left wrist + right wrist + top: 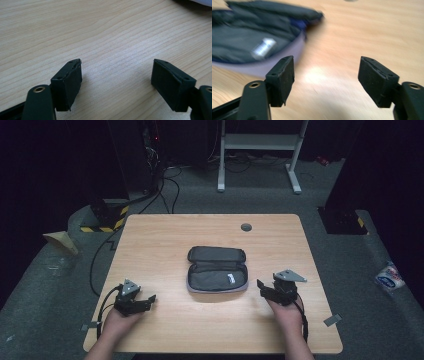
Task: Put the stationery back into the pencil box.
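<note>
A dark grey pencil case [217,270] lies unzipped and spread flat in the middle of the wooden table [165,235], a small white label [231,278] inside its near half. My left gripper [149,301] rests at the table's front left, well apart from the case, its jaws open over bare wood [117,75]. At the front right my right gripper [261,289] points left toward the case, a short way off its right end. Its jaws stand open with nothing between them [327,72]; the blurred case [249,37] lies ahead to the left.
A round grey grommet [246,227] sits near the table's far edge. On the floor beyond stand a white frame [260,150] and loose cables [165,185]. A white packet [389,277] lies on the floor at the right.
</note>
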A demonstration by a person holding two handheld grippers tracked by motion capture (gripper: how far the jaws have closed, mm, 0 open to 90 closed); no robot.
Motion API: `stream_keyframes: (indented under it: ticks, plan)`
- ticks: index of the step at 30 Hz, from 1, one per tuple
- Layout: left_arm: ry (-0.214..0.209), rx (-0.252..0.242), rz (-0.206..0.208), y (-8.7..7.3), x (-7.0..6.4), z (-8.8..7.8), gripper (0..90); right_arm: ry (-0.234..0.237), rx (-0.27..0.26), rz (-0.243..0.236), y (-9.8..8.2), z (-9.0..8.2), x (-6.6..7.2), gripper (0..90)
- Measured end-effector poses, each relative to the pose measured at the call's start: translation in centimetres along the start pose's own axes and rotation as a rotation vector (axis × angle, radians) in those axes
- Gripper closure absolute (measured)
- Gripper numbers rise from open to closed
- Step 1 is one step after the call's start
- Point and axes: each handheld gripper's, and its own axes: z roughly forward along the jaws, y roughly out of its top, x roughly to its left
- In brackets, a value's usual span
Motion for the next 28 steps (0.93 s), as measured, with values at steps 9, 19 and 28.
stream_keyframes:
  ticks: [9, 19, 28]
  plan:
    - [0.001, 0.0, -0.003, 0.0, 0.0, 0.0, 24.9, -0.108, 0.15, -0.008, -3.5, -0.4, -1.9, 23.1]
    - [0.002, -0.002, -0.005, 0.0, 0.0, 0.0, 24.9, -0.151, 0.156, 0.055, -4.1, -0.7, -2.2, 14.4]
    - [0.002, 0.001, -0.003, -0.1, -0.1, -0.1, 24.9, -0.153, 0.161, 0.07, -4.1, -0.7, -2.1, 13.7]
